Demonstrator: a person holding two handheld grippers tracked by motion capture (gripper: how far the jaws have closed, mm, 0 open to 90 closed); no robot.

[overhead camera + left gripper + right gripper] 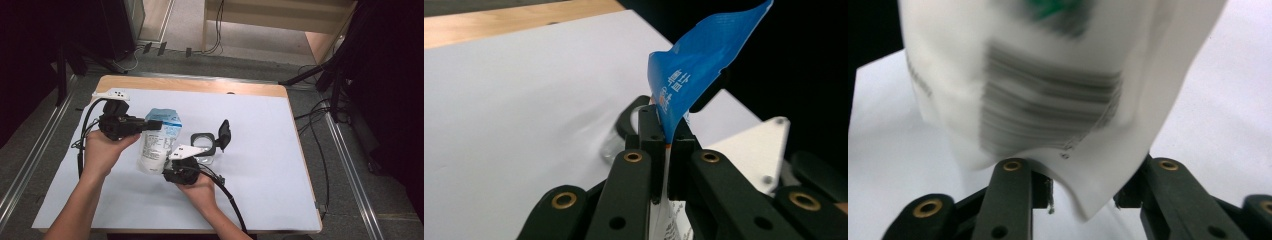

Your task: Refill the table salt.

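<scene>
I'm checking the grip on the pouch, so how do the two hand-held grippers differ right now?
The left hand-held gripper pinches the pouch's blue top edge with its jaws fully shut; the right hand-held gripper has wider-set jaws around the pouch's white bottom. The left comes from the side, the right from below. Both hold the same pouch above the table.

Pouch (1048, 90) print blurred, unreadable; top cut off by frame edge

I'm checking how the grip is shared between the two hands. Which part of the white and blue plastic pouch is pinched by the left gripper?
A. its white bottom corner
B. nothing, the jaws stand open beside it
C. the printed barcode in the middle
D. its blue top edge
D: in the left gripper view the left gripper has its black jaws pressed shut on the blue top edge of the white and blue plastic pouch.
</scene>
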